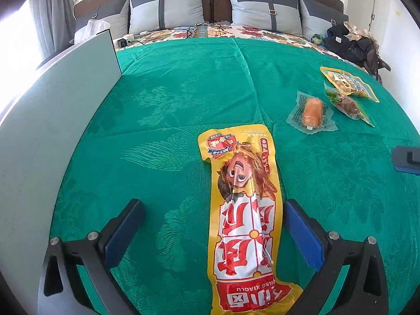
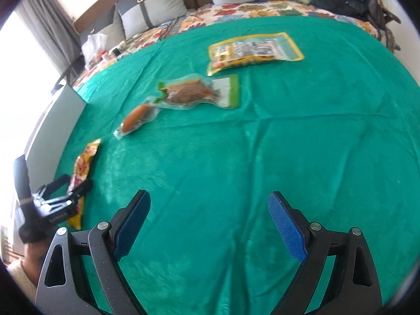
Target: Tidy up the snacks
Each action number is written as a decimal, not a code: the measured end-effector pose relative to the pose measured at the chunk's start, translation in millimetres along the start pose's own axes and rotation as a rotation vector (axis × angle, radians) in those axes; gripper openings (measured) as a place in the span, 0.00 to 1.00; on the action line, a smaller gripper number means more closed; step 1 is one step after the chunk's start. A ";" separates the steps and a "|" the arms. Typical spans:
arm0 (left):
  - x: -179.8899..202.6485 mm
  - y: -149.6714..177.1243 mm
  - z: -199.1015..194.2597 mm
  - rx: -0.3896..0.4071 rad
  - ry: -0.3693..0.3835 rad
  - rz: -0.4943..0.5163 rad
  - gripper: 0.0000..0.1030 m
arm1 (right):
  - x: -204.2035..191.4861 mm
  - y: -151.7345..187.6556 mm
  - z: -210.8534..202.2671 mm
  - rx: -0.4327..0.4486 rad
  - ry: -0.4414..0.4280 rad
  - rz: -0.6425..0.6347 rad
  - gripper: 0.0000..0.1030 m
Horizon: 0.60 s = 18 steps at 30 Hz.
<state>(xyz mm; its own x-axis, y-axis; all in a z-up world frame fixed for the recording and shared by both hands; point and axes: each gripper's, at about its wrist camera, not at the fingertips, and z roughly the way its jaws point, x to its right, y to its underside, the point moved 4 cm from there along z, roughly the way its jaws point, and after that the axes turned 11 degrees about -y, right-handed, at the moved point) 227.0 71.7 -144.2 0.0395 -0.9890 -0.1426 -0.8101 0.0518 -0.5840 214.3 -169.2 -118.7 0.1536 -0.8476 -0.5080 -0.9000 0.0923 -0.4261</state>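
The left gripper (image 1: 214, 225) stands wide open astride the long yellow snack packet (image 1: 244, 210), which lies flat on the green bedspread (image 1: 183, 92), pads clear of it. The right gripper (image 2: 210, 225) gapes empty over bare cloth, well apart from the sausage pack (image 2: 136, 119).

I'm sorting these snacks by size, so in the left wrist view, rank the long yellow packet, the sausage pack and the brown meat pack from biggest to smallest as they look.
1. Long yellow packet, by far the largest, though it lies nearest the camera.
2. and 3. Sausage pack and brown meat pack: these look about alike, so no ranking.
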 end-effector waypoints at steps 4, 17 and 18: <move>-0.4 0.4 0.3 0.000 0.000 0.000 1.00 | -24.1 -48.7 64.1 -0.054 -0.011 0.147 0.88; 0.7 -2.4 0.1 0.000 -0.001 0.002 1.00 | -76.1 -44.1 80.5 -0.092 0.169 -0.293 0.22; 0.2 -2.3 0.3 0.000 -0.001 0.002 1.00 | -71.9 -35.8 69.7 -0.092 0.148 -0.309 0.22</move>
<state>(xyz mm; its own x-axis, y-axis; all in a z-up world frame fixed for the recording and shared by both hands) 229.0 71.4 -143.2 0.0382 -0.9888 -0.1443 -0.8101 0.0539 -0.5839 264.0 -75.1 -119.2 0.3696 -0.8952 -0.2489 -0.8542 -0.2220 -0.4702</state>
